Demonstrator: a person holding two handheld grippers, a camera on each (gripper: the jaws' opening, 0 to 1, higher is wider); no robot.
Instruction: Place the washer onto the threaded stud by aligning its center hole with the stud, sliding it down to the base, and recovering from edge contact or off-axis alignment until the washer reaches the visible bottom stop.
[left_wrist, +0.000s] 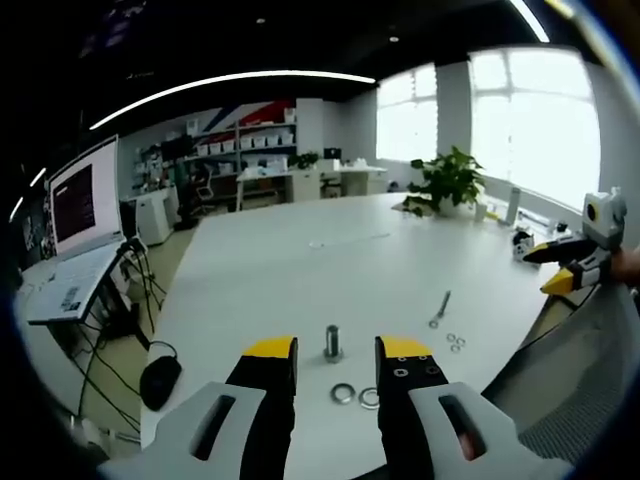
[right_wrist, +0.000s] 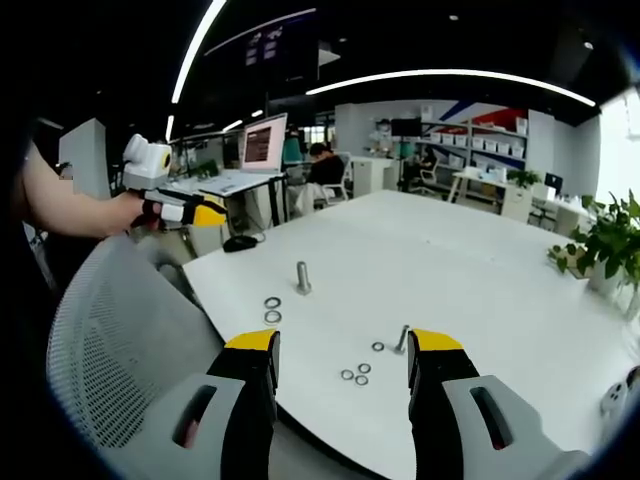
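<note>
The threaded stud (left_wrist: 333, 343) stands upright on the white table (left_wrist: 300, 270), just beyond the gap between my left gripper's (left_wrist: 337, 350) open, empty jaws. Two larger washers (left_wrist: 343, 393) lie flat side by side close in front of the stud. My right gripper (left_wrist: 546, 270) hovers past the table's right edge, its jaws apart and holding nothing. In the right gripper view the stud (right_wrist: 302, 277) and the two washers (right_wrist: 272, 309) lie ahead to the left of my open right gripper (right_wrist: 344, 345). My left gripper (right_wrist: 205, 215) is held in a hand off the table's left side.
A loose bolt (left_wrist: 440, 309) lies on the table with several small washers (left_wrist: 456, 342) near it. A potted plant (left_wrist: 447, 180) stands at the far side. A laptop (left_wrist: 85, 200) and a mouse (left_wrist: 160, 380) sit on a side desk. A mesh chair back (right_wrist: 110, 330) is close by.
</note>
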